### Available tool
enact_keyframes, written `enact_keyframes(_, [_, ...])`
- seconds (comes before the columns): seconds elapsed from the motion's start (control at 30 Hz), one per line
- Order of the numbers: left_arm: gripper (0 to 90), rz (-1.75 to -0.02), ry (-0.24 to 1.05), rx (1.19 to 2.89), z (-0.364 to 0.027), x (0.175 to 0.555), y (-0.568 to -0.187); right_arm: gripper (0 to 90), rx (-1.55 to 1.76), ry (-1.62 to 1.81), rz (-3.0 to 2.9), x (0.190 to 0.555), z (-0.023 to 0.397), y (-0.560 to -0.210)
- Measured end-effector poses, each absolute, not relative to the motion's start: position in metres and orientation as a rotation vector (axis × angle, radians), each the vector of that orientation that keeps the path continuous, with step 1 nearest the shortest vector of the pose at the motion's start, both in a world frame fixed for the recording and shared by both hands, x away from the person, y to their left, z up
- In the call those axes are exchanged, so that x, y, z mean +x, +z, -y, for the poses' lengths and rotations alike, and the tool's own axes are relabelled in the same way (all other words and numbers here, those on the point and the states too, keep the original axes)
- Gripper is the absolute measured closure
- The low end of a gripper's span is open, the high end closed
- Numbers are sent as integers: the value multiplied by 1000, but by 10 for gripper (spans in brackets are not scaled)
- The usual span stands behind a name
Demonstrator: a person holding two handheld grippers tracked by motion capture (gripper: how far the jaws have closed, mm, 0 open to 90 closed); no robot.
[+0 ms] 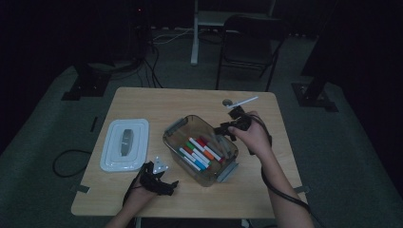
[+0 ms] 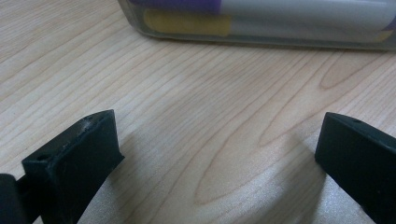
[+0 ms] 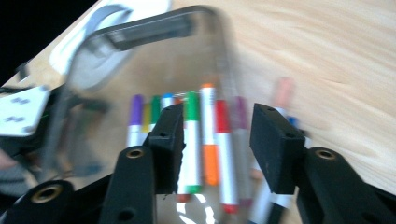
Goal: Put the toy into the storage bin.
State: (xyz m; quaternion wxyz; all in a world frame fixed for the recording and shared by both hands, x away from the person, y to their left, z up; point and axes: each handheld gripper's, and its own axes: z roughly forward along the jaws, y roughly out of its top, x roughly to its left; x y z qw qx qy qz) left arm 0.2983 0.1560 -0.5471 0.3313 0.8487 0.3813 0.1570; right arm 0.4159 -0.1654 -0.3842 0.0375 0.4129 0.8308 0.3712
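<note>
Table [image 1: 142, 102], light wood, inspected from its left edge to its right.

Near the left edge lies a white lid [image 1: 125, 144], flat, with a grey handle at its centre.

At the front edge, just right of the lid, the left gripper [image 1: 159, 183] rests on the wood in the person's left hand [image 1: 138, 194]. The left gripper view shows its jaws spread wide with only bare wood between them, and the clear wall of the container close ahead.

At the middle of the table stands the clear plastic container [image 1: 177, 127], set at an angle to the table edges, grey latches at two ends. Inside lie the markers [image 1: 199, 153], side by side on the bottom, white barrels with coloured caps: purple, green, blue, orange, red among them.

Over the container's right rim, the right gripper [image 1: 227, 129] is held in the right hand [image 1: 254, 135]. Its jaws stand partly spread, nothing between the pads; the markers lie below them.

Near the back right corner lies a white pen [image 1: 244, 102], beside a small round hole [image 1: 227, 102].
</note>
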Motion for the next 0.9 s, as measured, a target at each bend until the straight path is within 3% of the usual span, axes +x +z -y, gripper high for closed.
enact_keyframes(0.1, [6, -996, 411, 2218, -156, 298, -547, 531, 1330, 1102, -2501, 424, 190, -395])
enact_keyframes(0.13, [6, -997, 411, 2218, -156, 298, -547, 567, 1353, 1086, -2500, 427, 195, -399])
enact_keyframes(0.3, [6, -996, 408, 2221, -156, 298, -547, 572, 1518, 975, -2499, 443, 218, -441])
enact_keyframes(0.57, [6, -996, 408, 2221, -156, 298, -547, 598, 1607, 877, -2613, 452, 204, -503])
enact_keyframes(0.77, [6, -995, 409, 2221, -156, 298, -547, 617, 1597, 785, -2625, 454, 197, -514])
enact_keyframes(0.9, [6, -995, 408, 2222, -156, 298, -547, 762, 1625, 734, -2598, 455, 197, -513])
